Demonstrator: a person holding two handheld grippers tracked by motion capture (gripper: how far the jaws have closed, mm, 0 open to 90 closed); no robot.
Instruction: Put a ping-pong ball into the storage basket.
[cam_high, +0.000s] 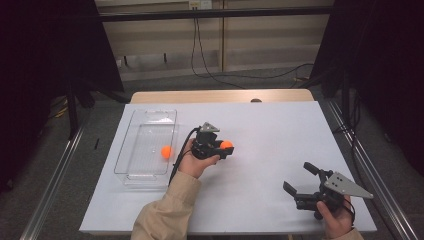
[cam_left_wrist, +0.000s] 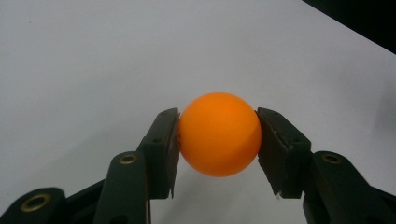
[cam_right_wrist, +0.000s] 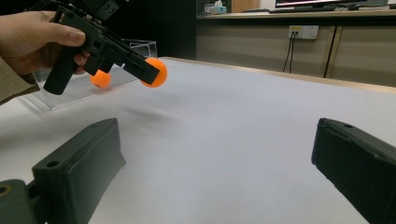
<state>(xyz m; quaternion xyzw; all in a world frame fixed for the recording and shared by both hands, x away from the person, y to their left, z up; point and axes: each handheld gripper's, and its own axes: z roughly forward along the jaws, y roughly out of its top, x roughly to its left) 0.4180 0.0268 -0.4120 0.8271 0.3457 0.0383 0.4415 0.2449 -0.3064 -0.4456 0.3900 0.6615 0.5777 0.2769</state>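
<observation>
Now my left gripper (cam_high: 226, 148) pinches an orange ball (cam_high: 227, 145) above the table; the clear tray (cam_high: 131, 150), holding a second ball (cam_high: 166, 151), lies at nine o'clock. My right gripper (cam_high: 300, 178) rests spread.

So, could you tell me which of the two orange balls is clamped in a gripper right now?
The orange ball clamped in the left gripper, held above the white table. The other ball lies loose inside the clear tray, touched by nothing.
</observation>
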